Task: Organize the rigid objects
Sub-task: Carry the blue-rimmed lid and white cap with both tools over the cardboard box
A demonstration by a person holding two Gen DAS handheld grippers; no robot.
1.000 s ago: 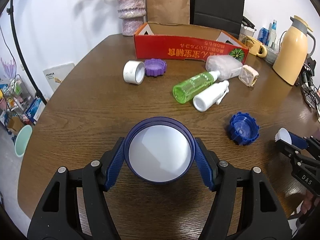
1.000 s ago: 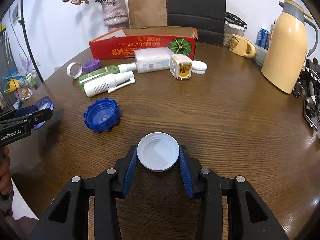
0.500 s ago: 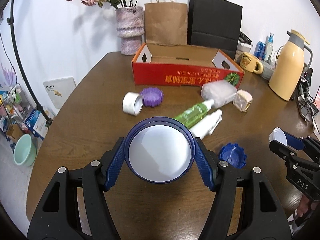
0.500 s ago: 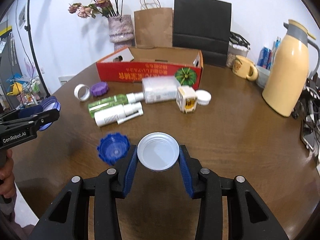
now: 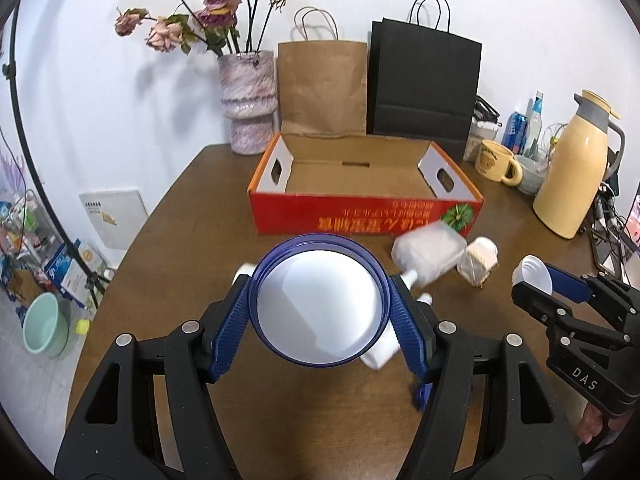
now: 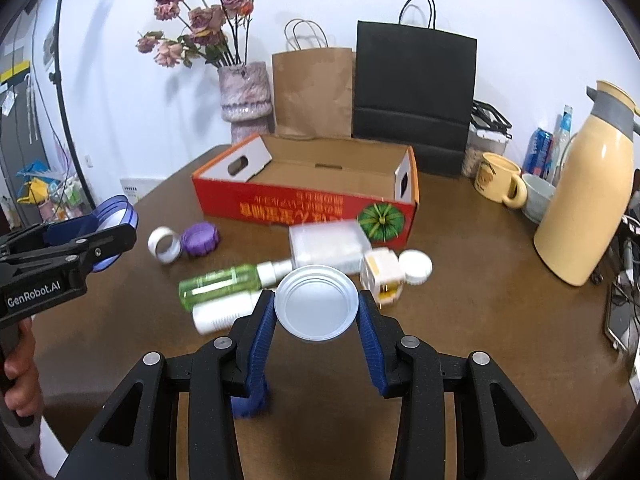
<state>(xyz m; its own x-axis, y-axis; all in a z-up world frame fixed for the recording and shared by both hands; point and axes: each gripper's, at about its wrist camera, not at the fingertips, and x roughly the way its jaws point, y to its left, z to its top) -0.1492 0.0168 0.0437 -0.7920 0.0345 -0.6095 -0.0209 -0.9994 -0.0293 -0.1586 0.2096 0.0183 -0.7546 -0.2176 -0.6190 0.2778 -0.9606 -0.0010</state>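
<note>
Left claw [image 5: 319,300] clamps blue-rimmed lid [image 5: 320,308], held before red box [image 5: 364,196] | right claw [image 6: 316,302] clamps white lid [image 6: 316,302], also before box | box interior shows bare cardboard | bottles [image 6: 224,282] lie on table [image 6: 460,320] before box

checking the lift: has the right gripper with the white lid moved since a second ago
Yes. The right gripper, shut on the white lid, has risen and tilted toward the red box: the lid now overlaps the bottles, and the box's inside shows.
</note>
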